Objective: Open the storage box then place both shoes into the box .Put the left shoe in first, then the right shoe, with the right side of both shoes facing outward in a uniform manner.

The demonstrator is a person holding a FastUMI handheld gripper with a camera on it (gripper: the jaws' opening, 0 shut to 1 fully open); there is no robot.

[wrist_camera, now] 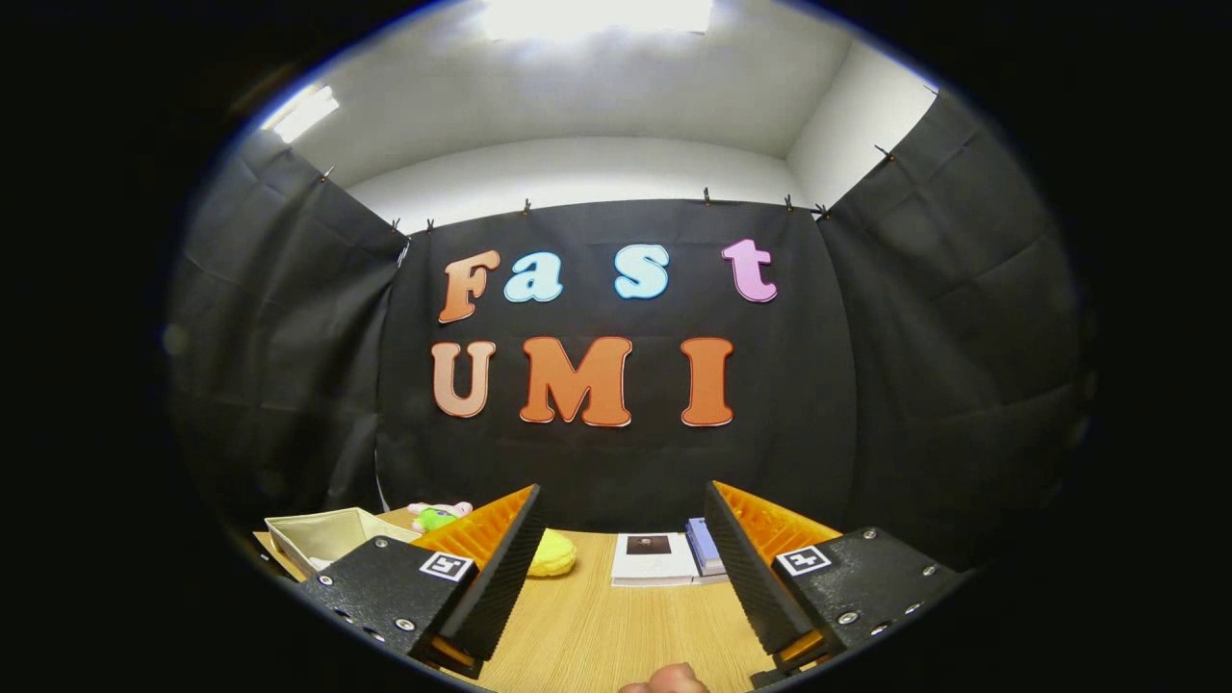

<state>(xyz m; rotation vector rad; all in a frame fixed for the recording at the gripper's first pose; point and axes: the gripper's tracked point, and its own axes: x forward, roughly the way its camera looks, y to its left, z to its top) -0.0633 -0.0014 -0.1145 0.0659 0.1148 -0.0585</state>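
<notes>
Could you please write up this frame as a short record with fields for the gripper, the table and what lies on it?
gripper: gripper open, fingers apart over the table, nothing between them
table: wooden table
beyond the fingers: white book, with blue books beside it
by one finger: yellow soft object, partly hidden
further off that side: open beige fabric bin, plush toy behind it
near edge: fingertip of a person
</notes>
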